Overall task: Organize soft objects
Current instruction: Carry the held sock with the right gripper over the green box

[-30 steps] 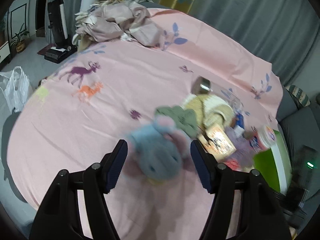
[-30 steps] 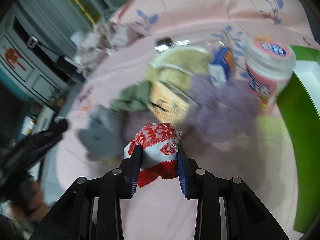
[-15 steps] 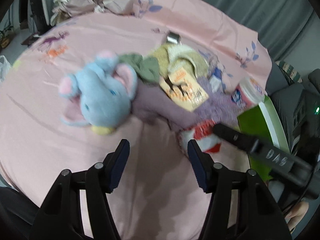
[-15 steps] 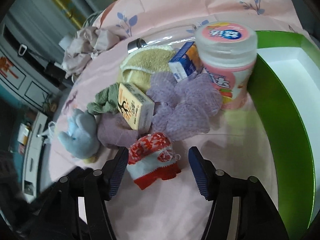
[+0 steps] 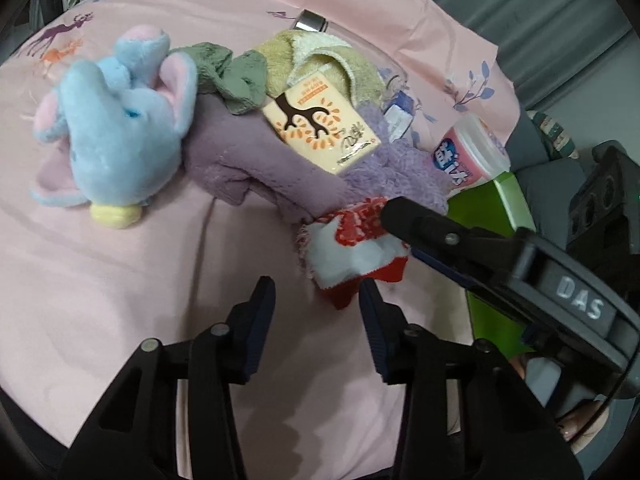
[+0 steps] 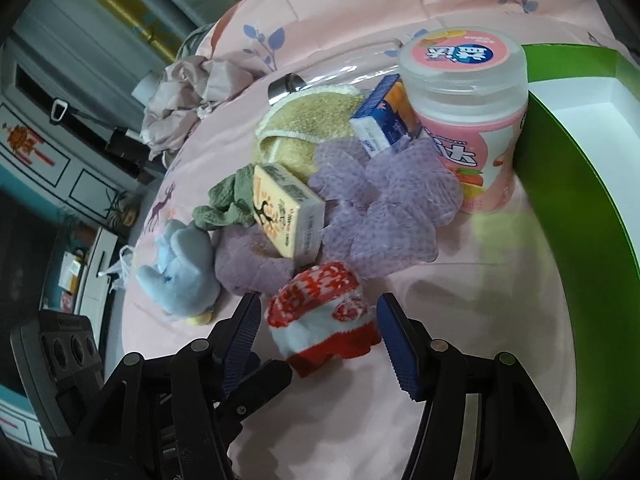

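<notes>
A red and white knitted sock (image 6: 320,312) lies on the pink sheet (image 5: 100,300) at the near edge of a pile of soft things. My right gripper (image 6: 320,328) straddles it, jaws closing, with a gap at each pad. My left gripper (image 5: 316,300) points at the same sock (image 5: 352,248) from the other side, jaws closing, and only the sock's red corner reaches between its tips. A blue elephant plush (image 5: 120,132) lies left of the pile, beside a purple cloth (image 5: 256,168), a green cloth (image 5: 232,72), a yellow towel (image 5: 320,60) and a lavender mesh cloth (image 6: 384,208).
A drink carton (image 5: 320,124) rests on the cloths, with a small blue carton (image 6: 384,120) and a pink-lidded jar (image 6: 468,100) behind. A green box with a white inside (image 6: 560,200) stands at the right. Crumpled bedding (image 6: 188,92) lies at the far end.
My right gripper has opened and let the sock down onto the sheet. My left gripper has swung from the elephant plush over to the sock, and its jaws have narrowed.
</notes>
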